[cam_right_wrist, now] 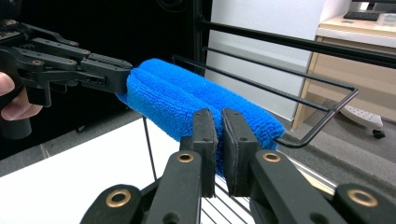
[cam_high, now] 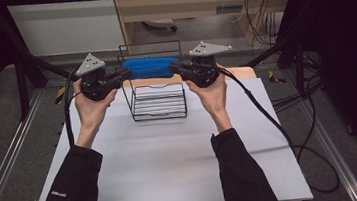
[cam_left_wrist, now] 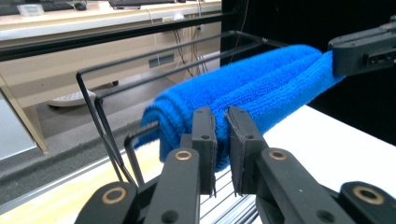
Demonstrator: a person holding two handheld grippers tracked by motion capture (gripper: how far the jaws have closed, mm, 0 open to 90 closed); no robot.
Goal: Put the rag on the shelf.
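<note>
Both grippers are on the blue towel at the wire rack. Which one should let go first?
Hedged: neither is clearly better. The left gripper and the right gripper pinch opposite ends of the blue towel evenly over the wire rack.

The blue cloth [cam_left_wrist: 243, 93] hides the rack's [cam_high: 159, 102] top rail, and its pinched ends vanish between the tongs.

The folded towel [cam_high: 152, 67] is a bright, plain blue with a looped terry texture. The wire rack [cam_high: 159, 102] is black. Both the left gripper [cam_high: 126, 74] and the right gripper [cam_high: 173, 68] are black with brass-coloured pivots, each topped by a grey plate. The table [cam_high: 172, 156] is pale grey-white; the sleeves [cam_high: 75, 191] are black.
</note>
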